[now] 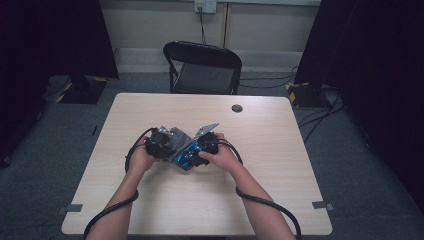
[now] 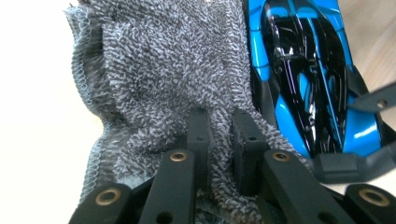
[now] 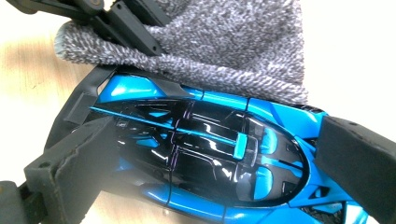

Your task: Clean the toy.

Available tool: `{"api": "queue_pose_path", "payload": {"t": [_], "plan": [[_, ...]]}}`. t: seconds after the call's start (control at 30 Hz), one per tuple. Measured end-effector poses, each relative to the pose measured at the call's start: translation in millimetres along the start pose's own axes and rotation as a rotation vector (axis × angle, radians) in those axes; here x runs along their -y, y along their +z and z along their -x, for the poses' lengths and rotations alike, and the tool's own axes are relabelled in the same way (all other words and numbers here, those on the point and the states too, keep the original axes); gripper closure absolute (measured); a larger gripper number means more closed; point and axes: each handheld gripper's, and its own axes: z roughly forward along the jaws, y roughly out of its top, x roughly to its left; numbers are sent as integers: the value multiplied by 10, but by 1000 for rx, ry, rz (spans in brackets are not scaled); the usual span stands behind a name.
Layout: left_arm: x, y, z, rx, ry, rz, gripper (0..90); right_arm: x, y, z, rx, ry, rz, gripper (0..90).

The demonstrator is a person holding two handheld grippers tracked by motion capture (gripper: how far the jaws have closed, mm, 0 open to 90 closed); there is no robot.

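— Where's the car?

— My right gripper [image 3: 210,154] has the glossy blue-and-black toy car [image 3: 205,158] clamped between its jaws, over the middle of the pale wooden table [image 1: 280,150]

— And the left one?

— My left gripper [image 2: 219,140] pinches the grey terry cloth [image 2: 163,70], which lies against the car's side

Cloth [image 2: 159,70] lies against toy car [image 3: 205,158]; both on table [image 1: 165,200].
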Motion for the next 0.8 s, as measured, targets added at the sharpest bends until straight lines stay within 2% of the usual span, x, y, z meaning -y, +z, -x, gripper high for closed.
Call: {"api": "queue_pose_path", "payload": {"t": [0.17, 0.4, 0.8], "plan": [[90, -64, 12, -4, -1, -1, 798, 2, 0, -8, 2, 2, 0, 0], [245, -151, 58, 20, -2, 9, 798, 2, 0, -11, 2, 3, 1, 0], [455, -322, 146, 36, -8, 4, 798, 0, 2, -15, 3, 2, 2, 0]]}}
